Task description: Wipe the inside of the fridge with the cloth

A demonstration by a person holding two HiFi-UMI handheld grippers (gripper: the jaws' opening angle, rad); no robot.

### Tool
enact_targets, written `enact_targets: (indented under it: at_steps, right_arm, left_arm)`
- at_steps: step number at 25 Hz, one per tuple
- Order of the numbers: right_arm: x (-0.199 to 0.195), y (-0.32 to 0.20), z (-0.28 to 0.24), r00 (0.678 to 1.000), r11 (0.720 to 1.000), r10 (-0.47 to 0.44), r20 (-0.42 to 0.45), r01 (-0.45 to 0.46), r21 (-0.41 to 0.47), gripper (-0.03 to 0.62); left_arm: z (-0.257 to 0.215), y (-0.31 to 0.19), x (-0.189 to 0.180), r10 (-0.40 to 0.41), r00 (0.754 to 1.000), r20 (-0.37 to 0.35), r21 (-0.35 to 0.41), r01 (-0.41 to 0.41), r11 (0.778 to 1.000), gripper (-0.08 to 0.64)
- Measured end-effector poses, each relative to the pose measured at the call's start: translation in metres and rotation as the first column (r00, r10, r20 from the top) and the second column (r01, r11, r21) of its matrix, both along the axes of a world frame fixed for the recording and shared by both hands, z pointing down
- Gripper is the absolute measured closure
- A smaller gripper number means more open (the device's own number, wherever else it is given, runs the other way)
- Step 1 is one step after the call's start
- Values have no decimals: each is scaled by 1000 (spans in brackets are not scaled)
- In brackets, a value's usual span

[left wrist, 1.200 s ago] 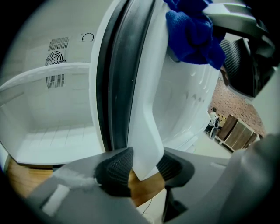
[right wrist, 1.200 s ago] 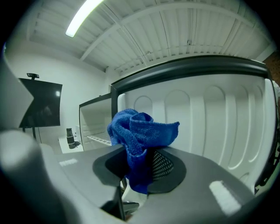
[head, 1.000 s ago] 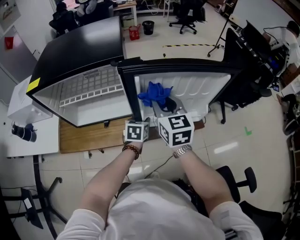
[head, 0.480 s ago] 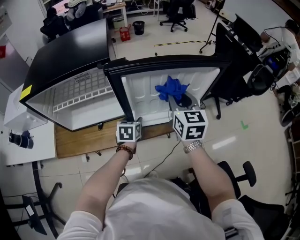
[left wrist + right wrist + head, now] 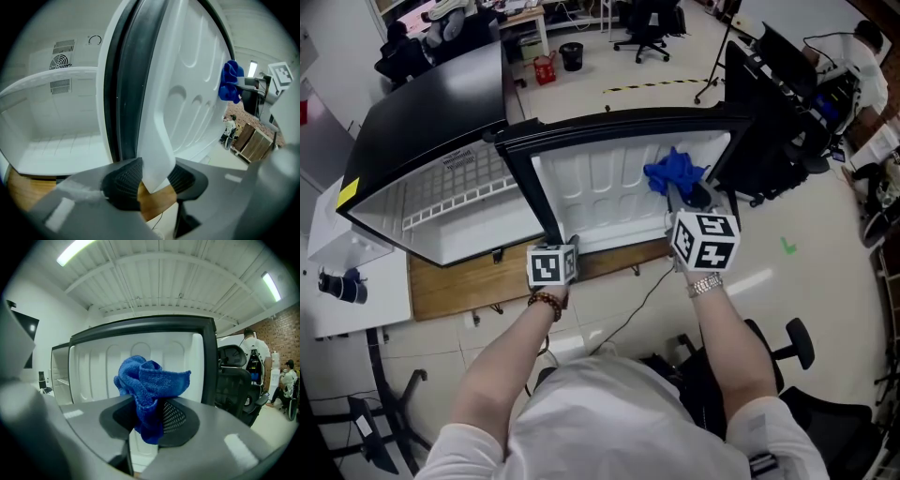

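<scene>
While the right tongs [image 5: 149, 420] pinch the blue cloth [image 5: 150, 380] by a thin fold at the fridge door [image 5: 600, 187], near its right edge, hard rubbing could tug it free; the left tongs [image 5: 152, 180], clamped on the door's lower corner, might slip, letting it swing.

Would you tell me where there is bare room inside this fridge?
Bare: the fridge floor under the shelf, and the door left of the cloth. Crowded: around the cloth, held in the right gripper.
</scene>
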State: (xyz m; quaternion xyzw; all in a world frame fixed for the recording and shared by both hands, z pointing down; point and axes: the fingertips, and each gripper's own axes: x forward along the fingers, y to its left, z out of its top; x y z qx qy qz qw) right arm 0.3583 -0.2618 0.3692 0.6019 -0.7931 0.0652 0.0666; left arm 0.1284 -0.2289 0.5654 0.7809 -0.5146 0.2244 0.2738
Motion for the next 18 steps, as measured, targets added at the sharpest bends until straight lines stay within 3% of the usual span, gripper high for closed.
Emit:
enact_targets:
  at_steps: [11,15,18]
  right_arm:
    - [51,-4,5,994,994,110,-9,-110,-12,486]
    - [38,4,2,996,996,89,-6,-89,6,486]
    - [2,17,2,1000,1000,12,-1,-12,24,486]
  left_arm:
    - [-1,1,0,-10,1000,-1,-4,10,1000,397]
    - [0,3,1,-10,1000,-7,-11,10,1000,396]
    - [-1,7,1,-2,1000,-3,-7,2,1000,399]
